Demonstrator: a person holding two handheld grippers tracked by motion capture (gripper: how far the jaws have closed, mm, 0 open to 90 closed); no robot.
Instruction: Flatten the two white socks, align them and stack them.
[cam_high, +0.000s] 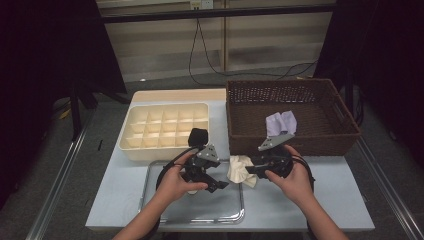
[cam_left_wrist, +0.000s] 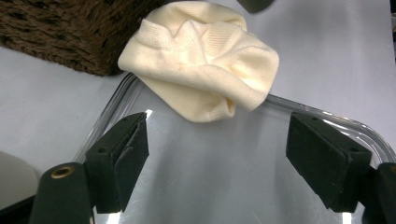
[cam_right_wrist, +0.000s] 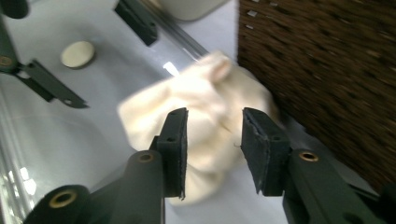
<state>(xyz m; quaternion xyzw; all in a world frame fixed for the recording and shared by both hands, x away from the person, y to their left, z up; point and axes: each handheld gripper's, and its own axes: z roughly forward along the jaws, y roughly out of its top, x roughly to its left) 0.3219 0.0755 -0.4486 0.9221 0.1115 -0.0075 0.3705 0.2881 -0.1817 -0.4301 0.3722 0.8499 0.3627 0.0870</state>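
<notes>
I take the metal tray on the bench as my landmark. A cream cloth, bunched and wrinkled, lies across the tray's far right corner, part of it on the tray rim and part spilling onto the bench toward the brown wicker basket that stands just beyond that corner. In the left gripper view the cloth sits over the tray's rounded corner with the basket wall close beside it. My left gripper is held above the tray's far half, pointing toward the cloth; its fingers stand wide apart with nothing between them, only bare tray showing in the gap, and the cloth lies just ahead of the tips without touching them. My right gripper is at the tray's right edge, right at the cloth. In the right gripper view its fingers are partly apart, a narrow gap, with the cloth seen through the gap and beyond it; the picture is blurred, and I see no pinch on the fabric, so I read the fingers as free of it. Also in that view a small round cream disc lies on the tray surface. Beyond the tray's far edge stands a cream divided box with many compartments, and a black object rests at its near right corner. Inside the basket lies a pale lilac cloth.
</notes>
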